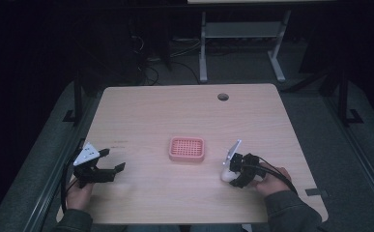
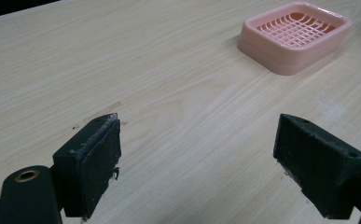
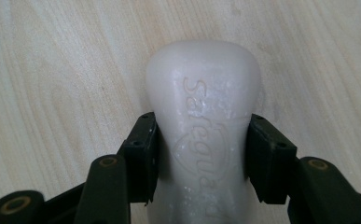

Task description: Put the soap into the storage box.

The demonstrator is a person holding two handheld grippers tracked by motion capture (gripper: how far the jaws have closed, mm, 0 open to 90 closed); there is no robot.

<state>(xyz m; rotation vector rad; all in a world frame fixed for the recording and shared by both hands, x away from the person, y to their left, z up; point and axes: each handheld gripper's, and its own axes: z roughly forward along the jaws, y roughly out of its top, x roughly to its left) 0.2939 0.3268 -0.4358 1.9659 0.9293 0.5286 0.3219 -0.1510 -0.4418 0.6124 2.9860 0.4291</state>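
Pale wood tabletop (image 1: 175, 111) under dim light, dark floor and desk legs beyond: I sit at the near edge with a claw in each hand. My right claw (image 3: 201, 154) is clenched on a white bar of soap (image 3: 204, 121), the two black pads pressing its sides about midway along, with the rounded end sticking out past them. From above, the soap (image 1: 228, 173) sits low at the table's right, near the near edge; whether it rests on the wood or is just off it I cannot quite tell from here, though the right gripper view suggests it is close to the surface. The pink soap dish (image 1: 187, 149) waits in the middle of the table, its slotted tray bare, well apart from the bar and to its left. My left claw (image 1: 111, 162) hovers at the table's left, released, jaws wide with nothing between them; along its pads I see the dish (image 2: 294, 37) farther off toward the upper right.

By my reading, the grasp is made and that is all: the bar is secured but not carried. What is left is the lift, the short trip leftward to the dish, and setting the soap down flat inside its rim.
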